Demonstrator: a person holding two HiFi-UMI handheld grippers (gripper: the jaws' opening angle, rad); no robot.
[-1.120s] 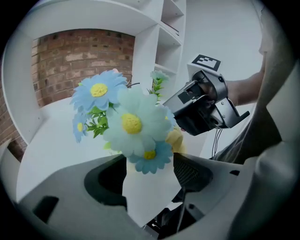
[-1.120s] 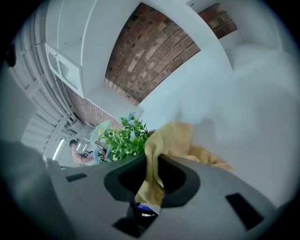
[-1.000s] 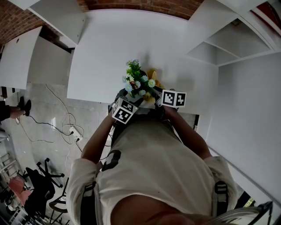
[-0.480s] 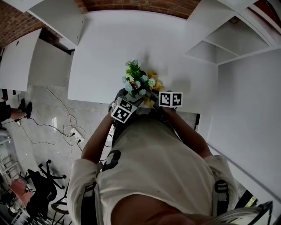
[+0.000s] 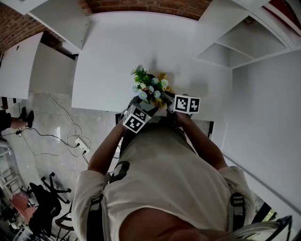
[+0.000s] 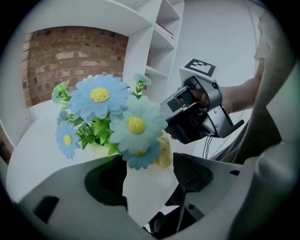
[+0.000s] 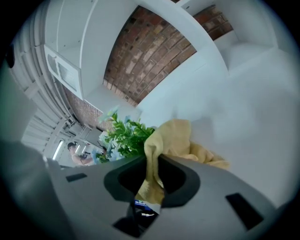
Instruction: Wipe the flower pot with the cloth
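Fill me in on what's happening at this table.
A person stands at the white table with a hand-held gripper in each hand. The left hand-held gripper is clamped on the white flower pot, which holds blue flowers. The right hand-held gripper is shut on a yellow cloth, held close beside the pot, so the wiping looks under way.

1. Ahead of you, a white table (image 5: 117, 56) stands against a red brick wall (image 5: 141, 4).
2. On your right, open white shelves (image 5: 244, 47) rise above a plain white panel (image 5: 268, 108).
3. On your left, white cabinet panels (image 5: 19, 61) cover the brick.
4. The floor (image 5: 47, 117) beneath you is pale, glossy tile, with loose cables (image 5: 66, 127) leading to a power strip (image 5: 79, 140).
5. A black office chair (image 5: 44, 197) sits low on your left.
6. The light is bright and even.
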